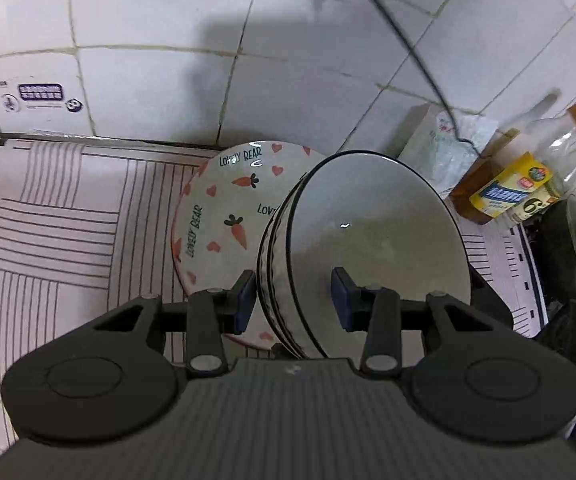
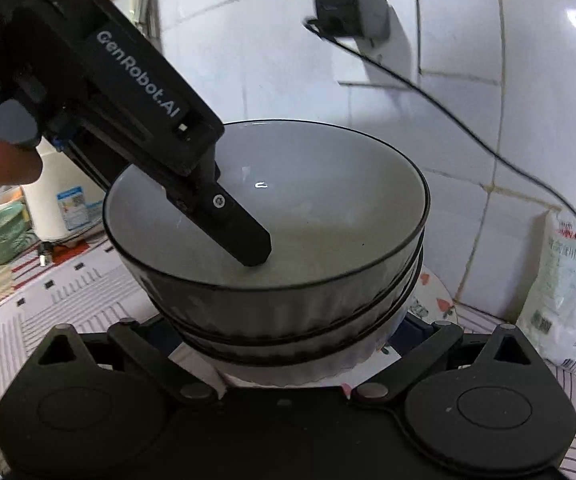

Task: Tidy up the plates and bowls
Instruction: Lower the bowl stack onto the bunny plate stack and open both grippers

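A stack of white ribbed bowls with black rims [image 1: 372, 232] [image 2: 280, 240] stands on a carrot-patterned "Lovely Bear" plate [image 1: 224, 208]; a sliver of the plate [image 2: 436, 300] shows under the stack in the right wrist view. My left gripper [image 1: 294, 300] straddles the near rim of the stack with a gap on both sides, one finger inside the top bowl and one outside; that inner finger [image 2: 244, 236] shows in the right wrist view. My right gripper [image 2: 288, 340] is spread wide around the bottom of the stack, its fingertips hidden behind the bowls.
A striped mat [image 1: 56, 216] covers the counter below a white tiled wall [image 1: 148, 80]. Oil bottles [image 1: 516, 184], a dark pot [image 1: 568, 248] and a packet [image 2: 568, 288] stand to the right. A green cup [image 2: 0, 236] and a white container [image 2: 60, 204] stand to the left.
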`<state>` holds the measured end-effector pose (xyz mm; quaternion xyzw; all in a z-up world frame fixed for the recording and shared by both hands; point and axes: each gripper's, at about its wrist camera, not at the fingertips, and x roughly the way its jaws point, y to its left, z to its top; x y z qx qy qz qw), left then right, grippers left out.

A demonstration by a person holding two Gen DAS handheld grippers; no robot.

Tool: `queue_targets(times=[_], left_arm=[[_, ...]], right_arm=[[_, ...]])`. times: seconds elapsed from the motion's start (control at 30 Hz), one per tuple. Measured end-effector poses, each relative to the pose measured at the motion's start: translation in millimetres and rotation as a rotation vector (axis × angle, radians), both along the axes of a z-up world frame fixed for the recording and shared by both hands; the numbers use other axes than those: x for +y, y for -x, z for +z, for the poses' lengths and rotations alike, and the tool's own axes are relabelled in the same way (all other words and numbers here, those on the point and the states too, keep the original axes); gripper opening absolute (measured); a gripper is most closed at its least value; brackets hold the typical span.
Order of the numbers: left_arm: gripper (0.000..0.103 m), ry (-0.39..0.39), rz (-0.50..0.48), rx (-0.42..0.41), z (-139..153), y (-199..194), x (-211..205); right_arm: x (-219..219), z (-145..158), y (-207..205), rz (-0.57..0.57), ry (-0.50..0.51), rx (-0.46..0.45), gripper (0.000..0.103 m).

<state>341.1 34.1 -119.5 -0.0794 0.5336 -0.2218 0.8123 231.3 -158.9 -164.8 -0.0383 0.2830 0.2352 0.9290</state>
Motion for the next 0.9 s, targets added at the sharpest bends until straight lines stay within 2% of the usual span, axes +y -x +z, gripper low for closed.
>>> queue_targets(times=[0.23, 0.57, 0.73, 0.9], left_arm=[[0.039, -0.018, 0.003, 0.025, -22.4, -15.0, -8.7], [0.039, -0.019, 0.055, 0.019, -38.9, -22.3, -12.1], [0.039, -0.038, 0.061, -0.032, -35.6, -19.0, -16.7], [0.041, -0.081, 0.068, -0.074, -31.3, -10.5, -23.7]], right_arm=[[-5.9, -21.3, -13.8, -0.042, -0.025, 0.067, 0.102], [-0.8, -32.1, -35.2, -0.042, 0.024, 0.114, 0.102], [-1.6, -36.1, -36.5, -0.057, 0.025, 0.109, 0.102], [-6.3, -38.6, -44.3, -0.091, -0.007, 0.152, 0.102]])
